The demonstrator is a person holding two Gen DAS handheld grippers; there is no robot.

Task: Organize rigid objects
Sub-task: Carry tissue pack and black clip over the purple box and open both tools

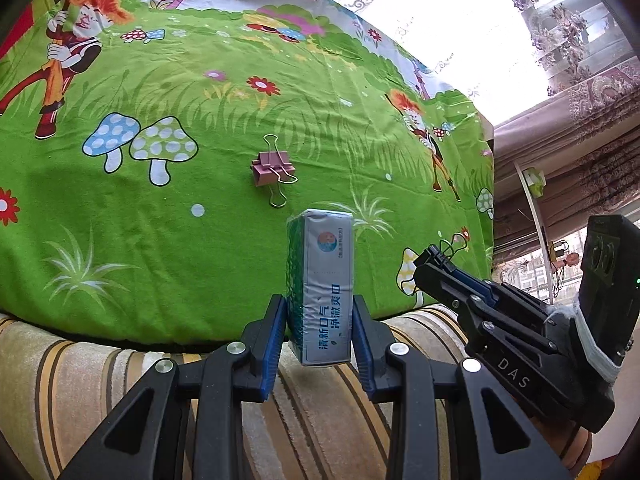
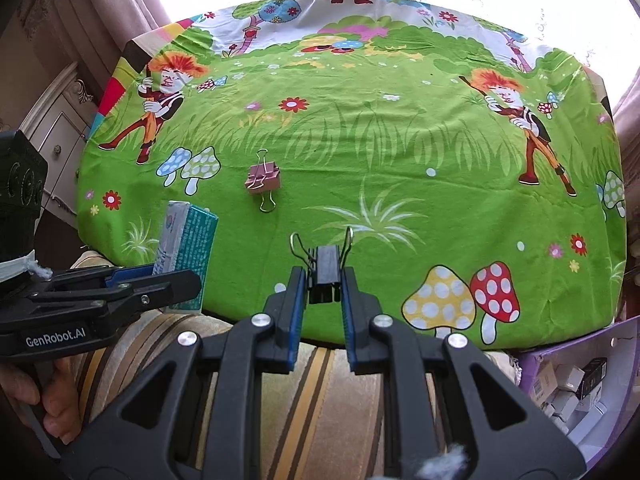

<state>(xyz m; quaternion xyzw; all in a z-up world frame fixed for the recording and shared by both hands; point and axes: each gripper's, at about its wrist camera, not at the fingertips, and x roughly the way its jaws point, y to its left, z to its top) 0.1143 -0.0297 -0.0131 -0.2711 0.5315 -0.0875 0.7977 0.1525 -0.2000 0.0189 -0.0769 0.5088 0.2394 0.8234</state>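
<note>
Pink binder clip (image 2: 263,179) alone mid-cloth (image 2: 360,152), edges distant.

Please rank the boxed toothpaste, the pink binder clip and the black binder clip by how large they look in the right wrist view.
1. Toothpaste box, held in the left gripper.
2 and 3. Black binder clip in the right gripper and pink binder clip on the cloth look alike; the black one is nearer, so unsure.

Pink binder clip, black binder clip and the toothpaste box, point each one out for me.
pink binder clip (image 1: 271,168), left wrist view, on its pink body.
black binder clip (image 2: 327,267), right wrist view, on its black body.
toothpaste box (image 1: 323,280), left wrist view, on its grey printed face.
</note>
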